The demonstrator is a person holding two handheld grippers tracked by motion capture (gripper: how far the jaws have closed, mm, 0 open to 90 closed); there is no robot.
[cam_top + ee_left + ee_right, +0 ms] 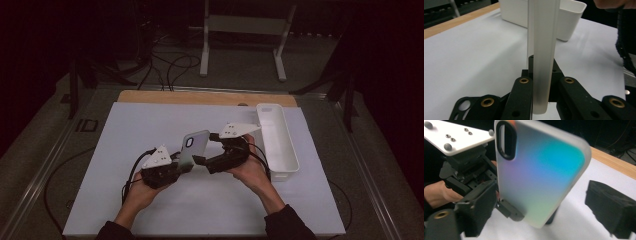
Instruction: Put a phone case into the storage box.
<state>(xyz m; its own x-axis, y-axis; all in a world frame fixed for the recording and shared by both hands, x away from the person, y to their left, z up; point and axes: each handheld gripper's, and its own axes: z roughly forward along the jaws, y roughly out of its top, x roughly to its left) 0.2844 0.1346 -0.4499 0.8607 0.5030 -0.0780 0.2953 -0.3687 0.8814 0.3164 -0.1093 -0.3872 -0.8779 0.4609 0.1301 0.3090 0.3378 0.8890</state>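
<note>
Two hands come in from the near edge of the bench, each carrying a set of tongs, and they meet over the middle of the white sheet that covers it. The left tongs are clamped on the lower end of a phone case; seen from the left gripper view, the case rises edge-on between the two black jaws, which press it from either side, its frosted rim standing upright above them. In the high view the case stands up off the sheet, leaning a little to the right, its camera cut-out near the upper end. The right tongs sit just beside it on the person's right, and their jaws stand apart. In the right gripper view the case hangs between those two padded jaws, its shimmering blue, violet and green back turned to the camera; the jaw at the left of that view is close by its edge, the other well clear of it, and neither is seen pressing it. The same view shows the left hand and the grey plate of its tongs behind the case.

Farther off, towards the bench's right side, a long white tray lies lengthwise. Beyond the sheet runs the wooden back edge of the bench, and past that stands a white metal frame on the floor with dark cables trailing beside it.
</note>
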